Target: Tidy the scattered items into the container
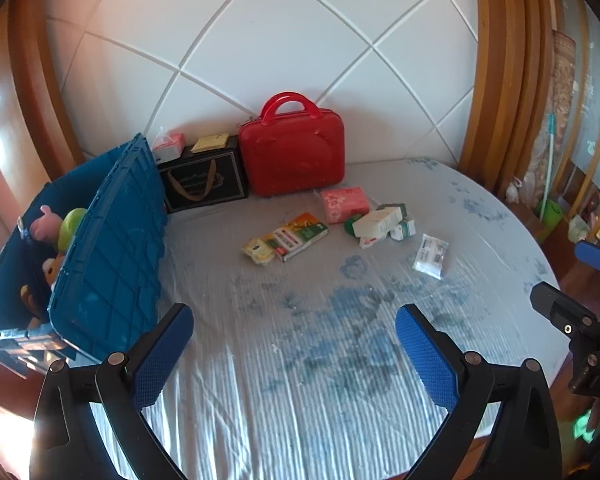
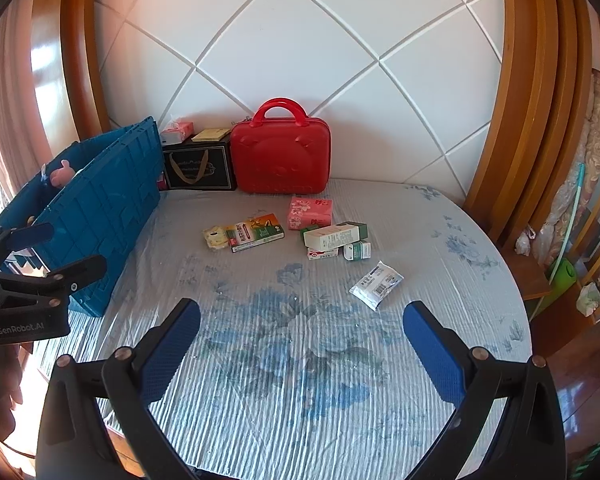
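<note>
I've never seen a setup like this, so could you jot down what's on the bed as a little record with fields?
surface: bed sheet with blue flower print
container: blue crate, open, soft toys inside
scattered items: yellow packet, green-and-red box, pink tissue pack, white-and-green boxes in a small pile, clear sachet lying apart
against headboard: red case upright, black gift bag
left gripper: open, holding nothing
right gripper: open, holding nothing
</note>
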`<state>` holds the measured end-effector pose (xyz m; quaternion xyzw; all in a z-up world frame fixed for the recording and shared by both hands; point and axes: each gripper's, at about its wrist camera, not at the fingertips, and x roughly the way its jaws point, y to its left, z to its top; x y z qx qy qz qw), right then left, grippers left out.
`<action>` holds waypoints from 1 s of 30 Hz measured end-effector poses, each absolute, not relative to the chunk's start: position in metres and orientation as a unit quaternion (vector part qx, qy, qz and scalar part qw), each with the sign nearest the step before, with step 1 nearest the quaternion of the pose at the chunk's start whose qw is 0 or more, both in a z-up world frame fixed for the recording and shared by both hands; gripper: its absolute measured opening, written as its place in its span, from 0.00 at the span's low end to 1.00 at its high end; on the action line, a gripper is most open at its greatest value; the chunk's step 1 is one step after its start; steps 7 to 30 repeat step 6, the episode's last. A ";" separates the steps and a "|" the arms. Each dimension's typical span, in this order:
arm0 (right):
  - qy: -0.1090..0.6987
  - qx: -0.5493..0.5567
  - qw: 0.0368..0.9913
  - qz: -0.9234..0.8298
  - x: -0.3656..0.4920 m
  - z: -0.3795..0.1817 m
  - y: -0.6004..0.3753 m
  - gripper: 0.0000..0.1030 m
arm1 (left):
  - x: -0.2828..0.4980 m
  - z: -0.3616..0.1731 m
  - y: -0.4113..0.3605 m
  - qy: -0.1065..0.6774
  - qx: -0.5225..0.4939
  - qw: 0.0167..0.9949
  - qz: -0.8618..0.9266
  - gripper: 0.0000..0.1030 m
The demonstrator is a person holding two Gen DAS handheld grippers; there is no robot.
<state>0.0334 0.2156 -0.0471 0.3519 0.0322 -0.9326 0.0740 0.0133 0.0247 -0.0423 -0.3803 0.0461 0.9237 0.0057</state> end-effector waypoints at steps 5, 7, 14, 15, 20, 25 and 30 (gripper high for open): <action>0.033 0.351 0.075 -0.933 0.034 -0.047 0.215 1.00 | 0.019 -0.037 0.020 0.034 -0.362 0.005 0.932 0.99; 0.034 0.351 0.075 -0.933 0.035 -0.046 0.214 1.00 | 0.019 -0.037 0.020 0.034 -0.361 0.006 0.932 0.99; 0.034 0.351 0.075 -0.933 0.035 -0.046 0.214 1.00 | 0.019 -0.037 0.020 0.034 -0.361 0.006 0.932 0.99; 0.034 0.351 0.075 -0.933 0.035 -0.046 0.214 1.00 | 0.019 -0.037 0.020 0.034 -0.361 0.006 0.932 0.99; 0.034 0.351 0.075 -0.933 0.035 -0.046 0.214 1.00 | 0.019 -0.037 0.020 0.034 -0.361 0.006 0.932 0.99; 0.034 0.351 0.075 -0.933 0.035 -0.046 0.214 1.00 | 0.019 -0.037 0.020 0.034 -0.361 0.006 0.932 0.99; 0.034 0.351 0.075 -0.933 0.035 -0.046 0.214 1.00 | 0.019 -0.037 0.020 0.034 -0.361 0.006 0.932 0.99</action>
